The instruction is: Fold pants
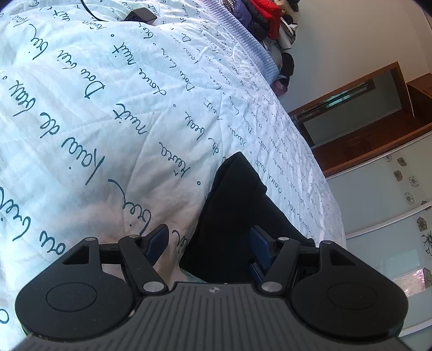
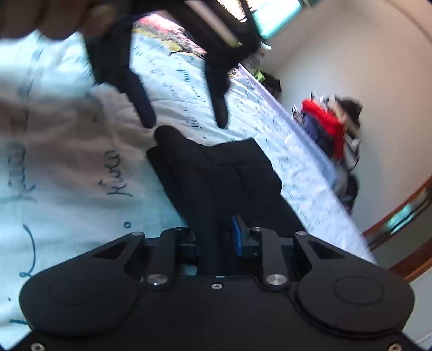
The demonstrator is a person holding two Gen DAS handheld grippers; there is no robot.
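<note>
In the left wrist view, your left gripper [image 1: 209,243] fills the bottom of the frame, its two blue-padded fingers [image 1: 158,239] spread wide. A fold of the black pants [image 1: 232,205] lies between them, closer to the right-hand finger; whether that pad touches the cloth is hard to tell. The pants run from lower centre up toward the middle of the frame and end in a rounded fold.

Under them lies the bed, covered by a pale quilted bedspread [image 1: 108,108] printed with dark teal handwriting. Among the looping words you can read "nuit", "Dou" and "de"; the rest is too slanted to make out. At the top centre sits a small black box [image 1: 140,14] with a cable. In the upper right a pile of clothes [image 1: 267,19], one piece bright red, rests beside the bed. Past it, at the right edge, stand wooden furniture [image 1: 378,127] and a white panel with flower decals [image 1: 415,194].

In the right wrist view, your right gripper [image 2: 216,240] sits at bottom centre, its fingers drawn narrow and clamped on a band of the black pants [image 2: 216,172], which stretch up to the middle of the frame. Above them, in the upper left, your left gripper [image 2: 186,118] points down with its two dark fingers apart, just over the pants' far end. The view is blurred. On the bedspread [image 2: 67,162] at left centre, one printed word reads roughly "Kiwa". The red clothing [image 2: 324,121] shows at the right.
</note>
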